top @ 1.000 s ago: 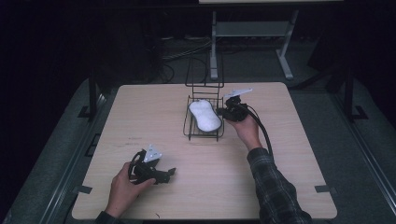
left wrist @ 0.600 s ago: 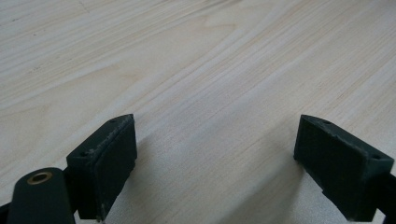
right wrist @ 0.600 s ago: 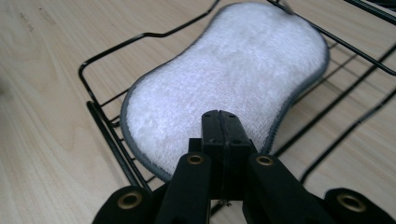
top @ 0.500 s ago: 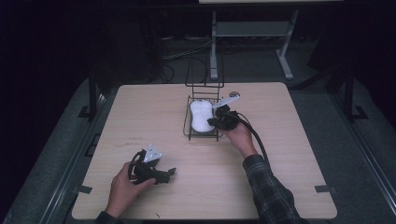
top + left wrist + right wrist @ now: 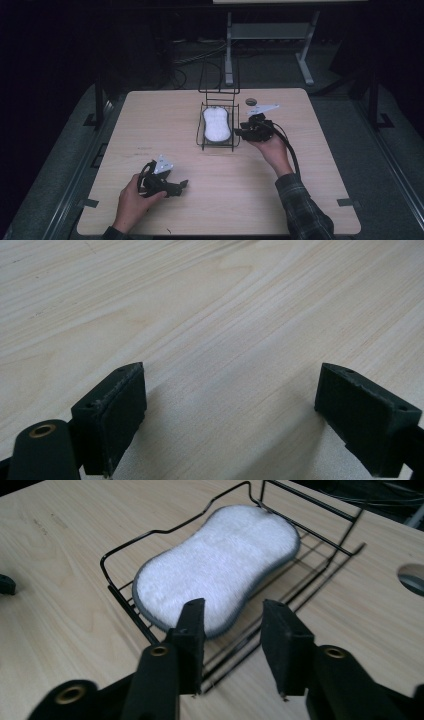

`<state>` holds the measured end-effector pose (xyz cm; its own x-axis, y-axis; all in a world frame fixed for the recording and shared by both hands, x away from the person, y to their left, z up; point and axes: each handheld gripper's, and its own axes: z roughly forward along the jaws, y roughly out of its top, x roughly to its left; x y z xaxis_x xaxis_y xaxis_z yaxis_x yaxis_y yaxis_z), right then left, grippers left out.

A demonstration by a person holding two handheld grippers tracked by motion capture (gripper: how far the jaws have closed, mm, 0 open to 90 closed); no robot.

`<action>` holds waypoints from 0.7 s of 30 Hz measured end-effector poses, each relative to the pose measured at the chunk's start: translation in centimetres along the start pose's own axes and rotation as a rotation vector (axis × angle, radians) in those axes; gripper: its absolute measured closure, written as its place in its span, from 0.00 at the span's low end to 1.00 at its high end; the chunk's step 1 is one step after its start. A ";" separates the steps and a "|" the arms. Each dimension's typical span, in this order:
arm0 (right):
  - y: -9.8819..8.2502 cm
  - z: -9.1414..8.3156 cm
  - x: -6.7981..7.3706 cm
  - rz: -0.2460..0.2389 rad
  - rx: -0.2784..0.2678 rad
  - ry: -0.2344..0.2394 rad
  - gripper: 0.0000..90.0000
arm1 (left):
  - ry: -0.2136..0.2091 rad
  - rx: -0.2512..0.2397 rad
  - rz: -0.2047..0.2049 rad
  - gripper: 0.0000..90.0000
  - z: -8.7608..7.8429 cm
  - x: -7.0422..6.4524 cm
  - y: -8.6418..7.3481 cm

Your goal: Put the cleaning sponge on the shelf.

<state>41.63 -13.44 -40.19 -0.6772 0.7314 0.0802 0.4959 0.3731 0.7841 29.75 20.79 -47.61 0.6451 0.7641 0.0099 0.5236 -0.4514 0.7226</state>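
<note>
A white oval sponge (image 5: 216,124) (image 5: 220,565) lies flat in a black wire basket (image 5: 218,148) (image 5: 103,560) at the table's far middle. My right gripper (image 5: 240,133) (image 5: 233,607) sits just right of the basket and points at its side. Its jaws have just been opening and now stand partly apart with nothing between them; the sponge's edge lies just beyond the tips. My left gripper (image 5: 182,185) (image 5: 230,390) rests at the near left of the table, open wide over bare wood.
The light wooden table (image 5: 300,175) has a round cable hole (image 5: 251,102) (image 5: 412,575) just behind the right gripper. The basket's tall wire back (image 5: 220,75) rises at its far end. A white stand (image 5: 230,50) and cables sit on the dark floor beyond.
The right gripper reached over the basket's right side, then drew back to the right. The sponge, tilted before, now lies straight in the basket. The left hand has kept still.
</note>
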 end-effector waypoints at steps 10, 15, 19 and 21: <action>-3.3 -3.3 -1.3 0.074 -0.015 -0.032 0.38 | -0.001 -0.003 -0.001 0.14 0.0 0.0 0.0; -5.6 -5.0 -1.5 0.090 -0.024 -0.059 0.31 | -0.001 -0.004 -0.001 0.14 0.0 0.0 0.0; -7.3 -6.2 -1.6 0.101 -0.017 -0.082 0.22 | -0.001 -0.003 0.000 0.14 0.0 0.0 0.0; -7.9 -6.7 -1.5 0.103 -0.014 -0.090 0.19 | -0.001 -0.003 -0.001 0.14 0.0 0.0 0.0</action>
<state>35.13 -21.34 -42.38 -0.5712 0.8140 0.1052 0.5522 0.2863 0.7830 29.75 20.79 -47.63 0.6451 0.7640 0.0091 0.5221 -0.4494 0.7249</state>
